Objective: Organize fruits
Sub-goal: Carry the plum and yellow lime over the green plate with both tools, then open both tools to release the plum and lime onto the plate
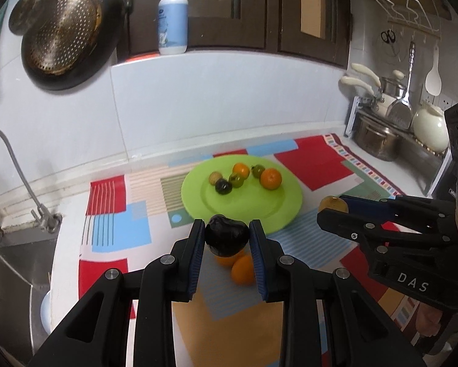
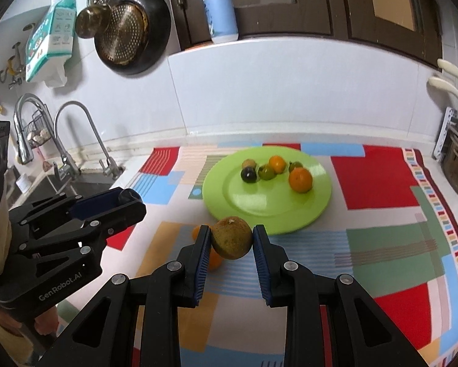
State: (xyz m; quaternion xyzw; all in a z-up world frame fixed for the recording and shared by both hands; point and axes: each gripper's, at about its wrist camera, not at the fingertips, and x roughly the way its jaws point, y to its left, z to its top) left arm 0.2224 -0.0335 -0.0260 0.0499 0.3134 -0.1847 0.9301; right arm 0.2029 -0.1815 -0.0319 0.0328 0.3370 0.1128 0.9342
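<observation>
A green plate [image 1: 259,205] [image 2: 314,202] lies on the patterned mat and holds several small fruits, among them an orange [image 1: 271,178] [image 2: 300,179]. My left gripper [image 1: 227,235] is shut on a dark fruit [image 1: 226,236], held above the mat just in front of the plate; it shows in the right wrist view [image 2: 128,197]. My right gripper [image 2: 232,238] is shut on a brownish-green round fruit [image 2: 231,238], also in front of the plate; it shows in the left wrist view [image 1: 333,205]. Two oranges [image 1: 242,270] [image 2: 214,260] lie on the mat under the grippers.
A sink [image 1: 11,278] with a tap [image 1: 17,171] is at the left. Pots and utensils [image 1: 379,140] stand at the back right. A pan and strainer [image 1: 63,33] hang on the wall. A soap bottle [image 1: 173,20] stands on the ledge.
</observation>
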